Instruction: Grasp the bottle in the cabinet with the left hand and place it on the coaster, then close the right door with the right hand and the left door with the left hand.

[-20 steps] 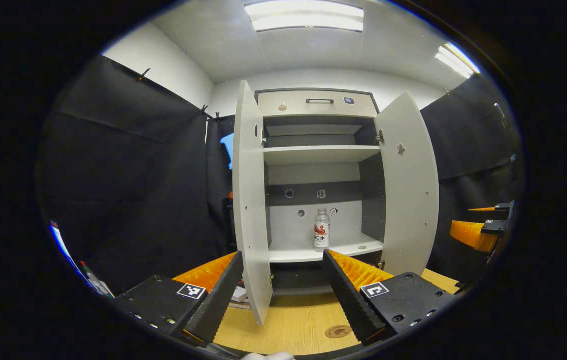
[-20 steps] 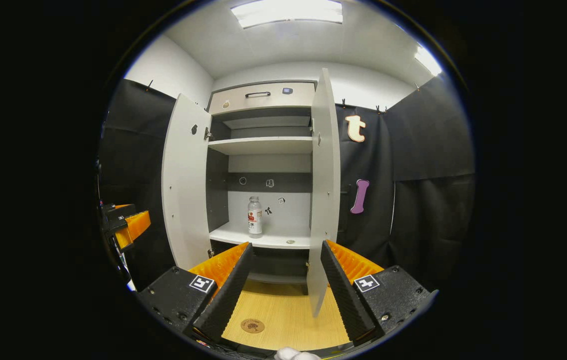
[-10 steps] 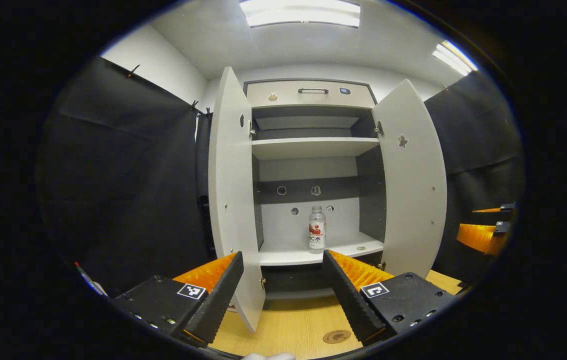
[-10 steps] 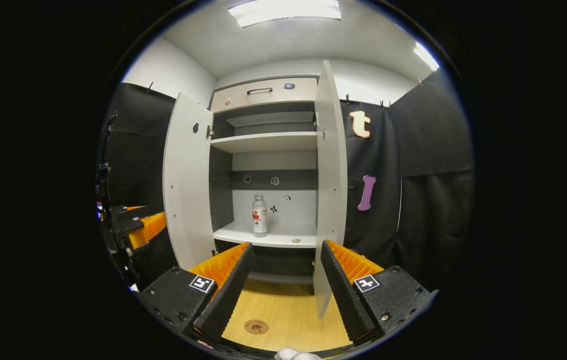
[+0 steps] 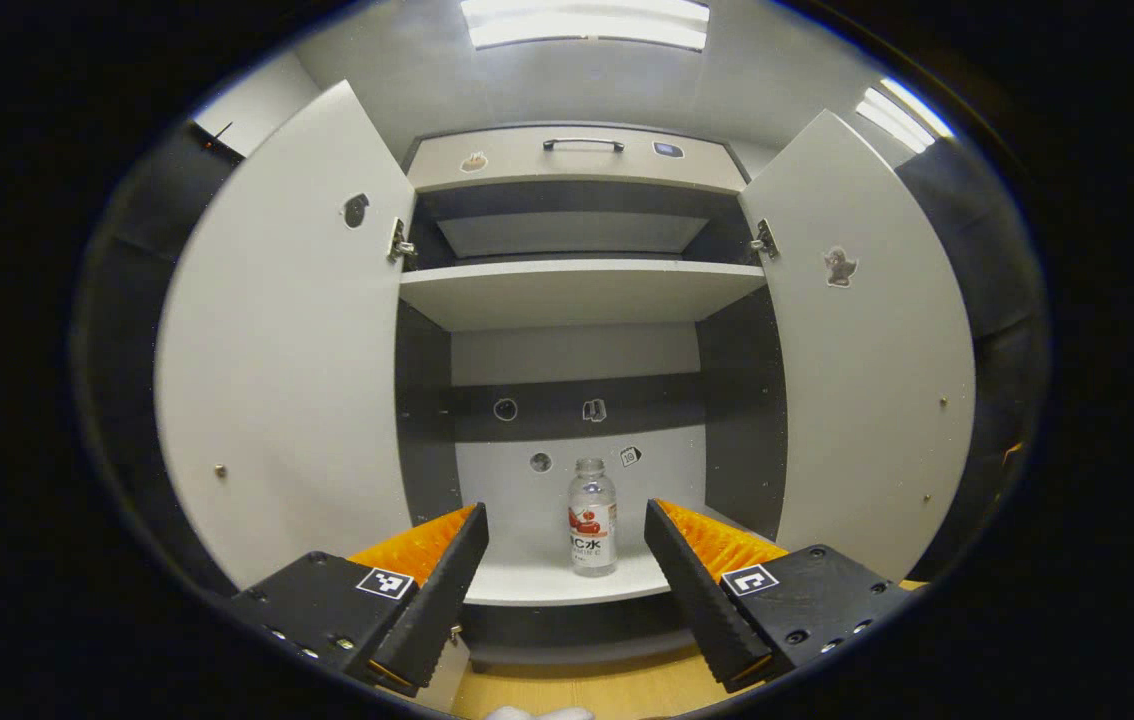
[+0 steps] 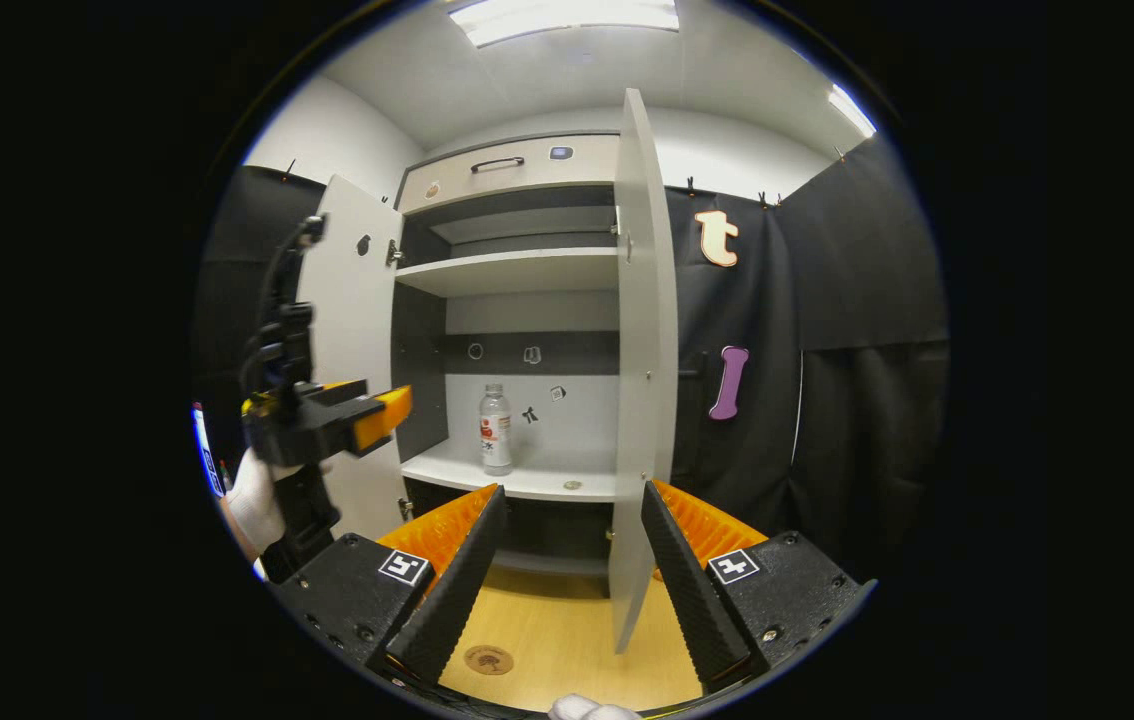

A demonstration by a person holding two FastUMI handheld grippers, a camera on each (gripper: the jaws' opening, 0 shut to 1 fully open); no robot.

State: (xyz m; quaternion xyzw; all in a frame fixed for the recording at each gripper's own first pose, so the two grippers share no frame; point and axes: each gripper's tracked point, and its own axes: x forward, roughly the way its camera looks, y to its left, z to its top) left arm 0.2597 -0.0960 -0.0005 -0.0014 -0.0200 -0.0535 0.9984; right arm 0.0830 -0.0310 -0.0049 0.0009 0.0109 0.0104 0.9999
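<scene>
The left gripper [image 5: 562,560] is held wide open and empty, framing the bottle [image 5: 592,517] upright on the cabinet's lower shelf [image 5: 527,585], lower centre, presumably so it can be straddled.

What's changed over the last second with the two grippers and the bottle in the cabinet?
The left gripper has moved forward between the open doors toward the bottle, which now sits between its open fingers' tips in view, not yet gripped. The bottle stays upright on the lower shelf, both doors stay open, and the right gripper stays back, open.
</scene>
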